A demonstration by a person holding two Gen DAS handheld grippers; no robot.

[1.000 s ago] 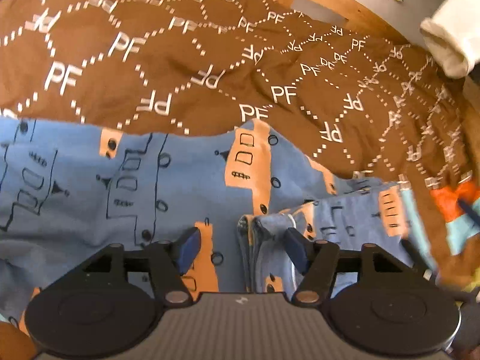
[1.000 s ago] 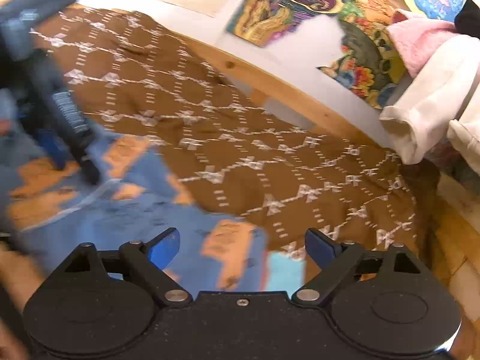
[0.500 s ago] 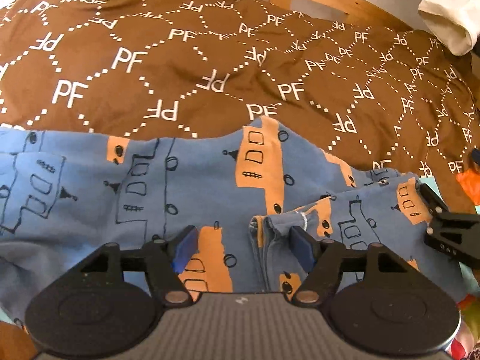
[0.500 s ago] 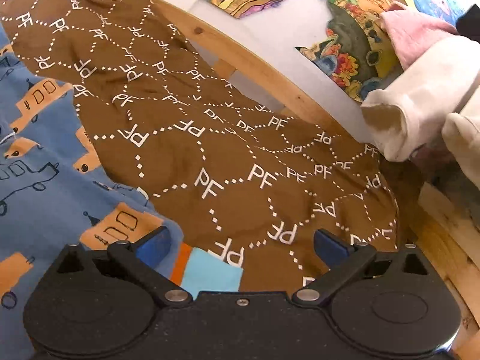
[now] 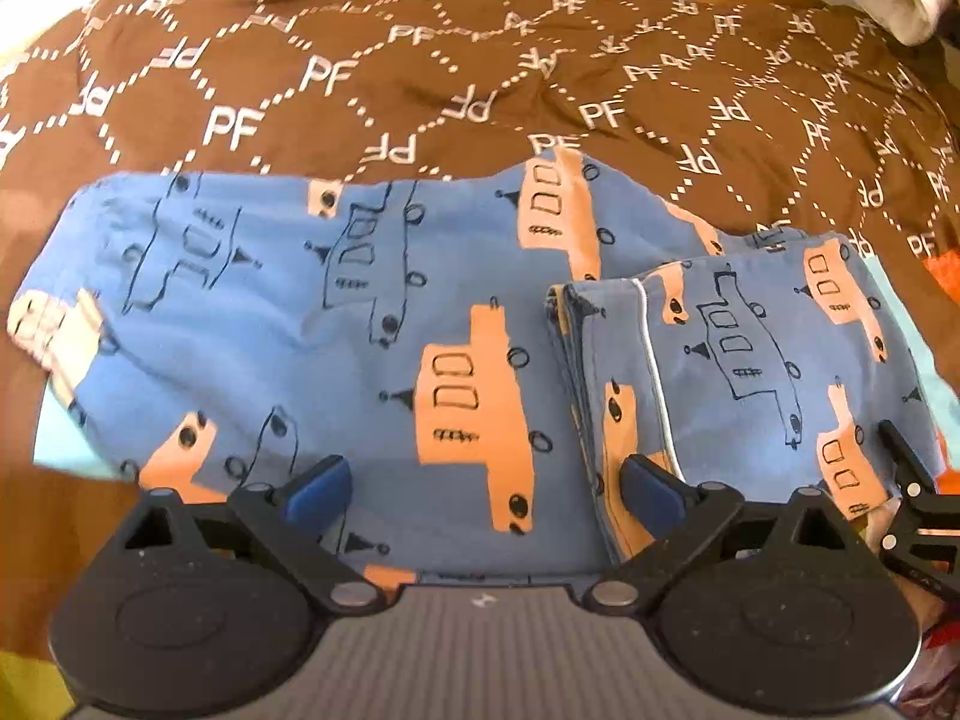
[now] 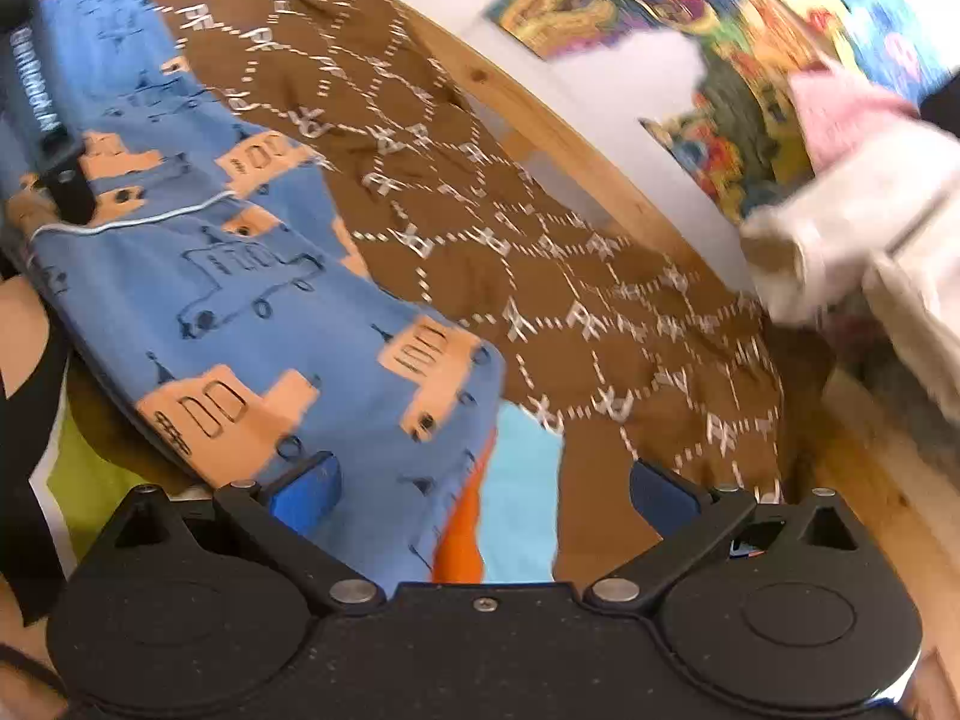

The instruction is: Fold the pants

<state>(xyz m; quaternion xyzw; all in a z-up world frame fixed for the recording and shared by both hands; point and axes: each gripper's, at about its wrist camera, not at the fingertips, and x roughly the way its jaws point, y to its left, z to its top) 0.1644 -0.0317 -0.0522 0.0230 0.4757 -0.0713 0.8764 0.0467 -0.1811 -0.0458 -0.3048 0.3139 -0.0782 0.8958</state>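
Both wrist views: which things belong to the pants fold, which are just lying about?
Job:
- blue cotton pants with orange truck print, one end already folded over
- left gripper, jaws opening, nothing pinched
- right gripper, open over the pants' edge

Lying about:
- brown bedspread with white PF lettering
- cream folded cloth
- pink cloth
- colourful wall paintings
- orange and light-blue fabric

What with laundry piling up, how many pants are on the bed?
1: the blue pants lie across the brown blanket, one end folded over. The orange and light-blue cloth under them may be another garment; I cannot tell.
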